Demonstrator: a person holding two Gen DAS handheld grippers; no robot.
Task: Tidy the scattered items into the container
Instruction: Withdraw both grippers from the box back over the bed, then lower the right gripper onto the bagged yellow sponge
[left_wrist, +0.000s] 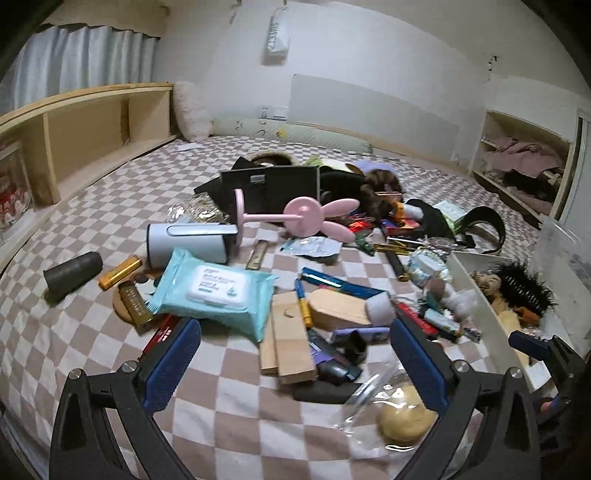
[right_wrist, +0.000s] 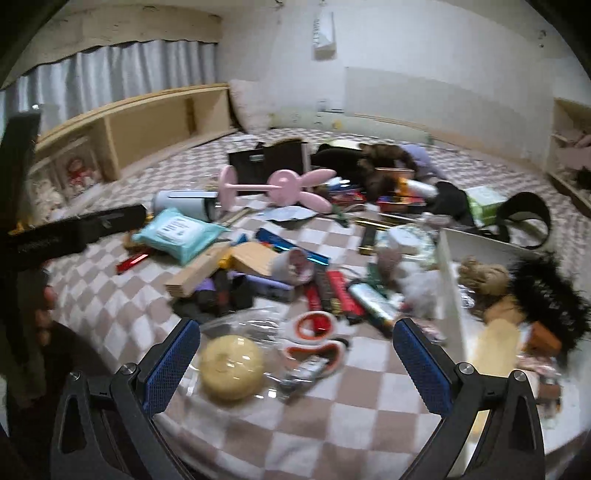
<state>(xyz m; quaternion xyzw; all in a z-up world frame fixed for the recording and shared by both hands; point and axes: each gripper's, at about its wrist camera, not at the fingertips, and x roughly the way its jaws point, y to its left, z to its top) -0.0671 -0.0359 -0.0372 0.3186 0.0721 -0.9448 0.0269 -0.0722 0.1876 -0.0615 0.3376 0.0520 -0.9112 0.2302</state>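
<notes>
Many small items lie scattered on a checkered bed. My left gripper (left_wrist: 295, 363) is open above wooden blocks (left_wrist: 288, 347) and dark small boxes, with a teal wipes pack (left_wrist: 218, 288) just ahead on the left. My right gripper (right_wrist: 297, 363) is open over a yellow round thing in clear wrap (right_wrist: 232, 367) and red-and-white scissors (right_wrist: 317, 339). The white container (right_wrist: 448, 269) stands on the right and holds a black brush (right_wrist: 546, 288), a twine ball and other bits. The container (left_wrist: 476, 291) also shows in the left wrist view.
A pink bunny-eared stand (left_wrist: 295, 218), a white cylinder (left_wrist: 188, 243), a dark cup (left_wrist: 72, 275) and a black frame (left_wrist: 273, 184) lie farther back. A wooden headboard shelf (left_wrist: 85, 125) runs along the left. An open shelf with clothes (left_wrist: 524, 162) is at the right.
</notes>
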